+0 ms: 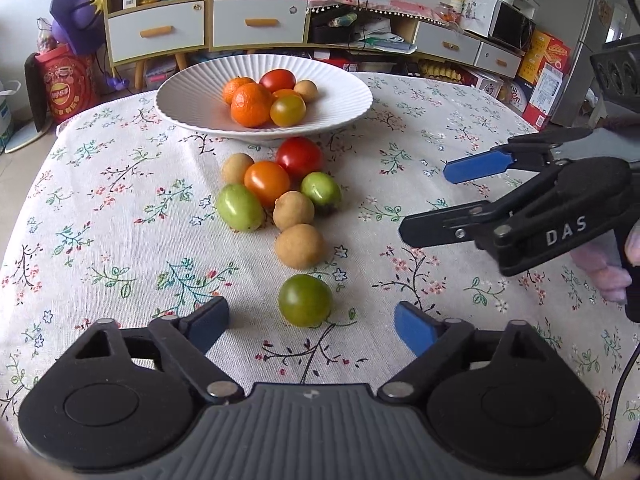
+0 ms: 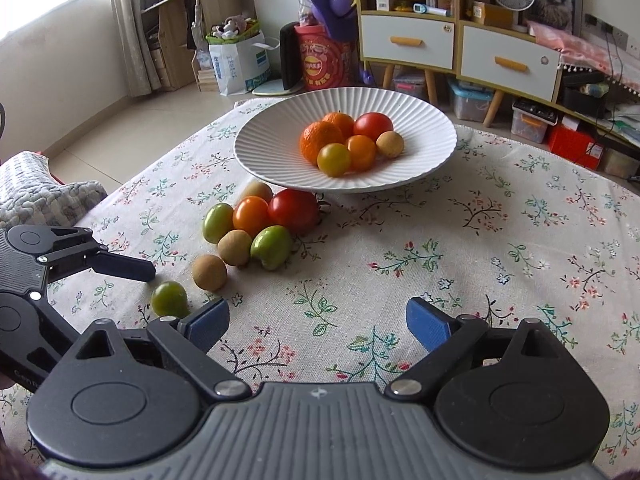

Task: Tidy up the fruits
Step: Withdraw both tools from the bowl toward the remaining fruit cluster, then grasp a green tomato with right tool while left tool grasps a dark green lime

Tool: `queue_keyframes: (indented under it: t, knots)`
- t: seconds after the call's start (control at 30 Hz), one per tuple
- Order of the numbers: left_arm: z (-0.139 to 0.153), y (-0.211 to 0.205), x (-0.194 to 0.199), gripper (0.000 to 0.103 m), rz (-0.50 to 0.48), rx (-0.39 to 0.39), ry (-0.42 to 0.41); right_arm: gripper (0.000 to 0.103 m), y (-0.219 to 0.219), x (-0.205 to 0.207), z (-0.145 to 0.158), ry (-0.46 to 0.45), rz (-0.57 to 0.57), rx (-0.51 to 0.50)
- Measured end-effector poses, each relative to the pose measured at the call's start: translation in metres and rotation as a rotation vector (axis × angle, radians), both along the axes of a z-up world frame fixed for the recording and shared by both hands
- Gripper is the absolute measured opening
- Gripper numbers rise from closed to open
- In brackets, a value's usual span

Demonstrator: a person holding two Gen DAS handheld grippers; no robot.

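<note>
Green tomato (image 1: 305, 300) sits between the released left hand-held gripper (image 1: 312, 326) fingers; right hand-held gripper (image 2: 318, 326) released.

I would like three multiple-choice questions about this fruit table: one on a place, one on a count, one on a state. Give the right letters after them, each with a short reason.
1. Where does the dark green tomato lie?
A. in the bowl
B. on the cloth, in front of the open left gripper
C. held in the right gripper

2. How many fruits are in the white bowl?
A. three
B. six
C. nine

3. How is the right gripper?
A. open and empty
B. shut on a fruit
C. out of view

Key: 1 B, it rests on the tablecloth between the finger lines; 2 B, the right wrist view shows six; 3 A, its fingers stand apart over bare cloth.
</note>
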State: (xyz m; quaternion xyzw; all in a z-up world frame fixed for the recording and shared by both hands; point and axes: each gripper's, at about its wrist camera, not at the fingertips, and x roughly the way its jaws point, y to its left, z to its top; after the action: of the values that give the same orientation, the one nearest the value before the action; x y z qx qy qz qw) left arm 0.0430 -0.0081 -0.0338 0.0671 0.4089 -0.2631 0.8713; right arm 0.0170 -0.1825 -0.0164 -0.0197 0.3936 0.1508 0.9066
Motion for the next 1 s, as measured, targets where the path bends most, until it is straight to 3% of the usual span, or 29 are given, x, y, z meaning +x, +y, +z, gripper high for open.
queue_keyframes:
  t: [0.13,0.27,0.3,0.9,1.0]
  knots:
    - [0.002,0.000,0.001,0.064,0.003,-0.024,-0.004,0.093,0.004,0.004,-0.005,0.000,-0.007,-0.010]
    - [0.003,-0.003,0.003,0.028,-0.002,-0.009,-0.024,0.077,0.009,0.009,-0.009,-0.001,-0.005,-0.031]
    - [0.003,-0.002,0.004,0.024,-0.003,-0.004,-0.026,0.072,0.010,0.010,-0.010,0.001,-0.006,-0.034]
    - [0.001,0.051,0.002,0.024,0.079,-0.063,-0.037,0.026,0.053,0.017,-0.014,-0.100,0.111,-0.082]
    - [0.000,0.053,0.000,0.025,0.078,-0.068,-0.043,0.025,0.056,0.018,-0.013,-0.099,0.114,-0.080]
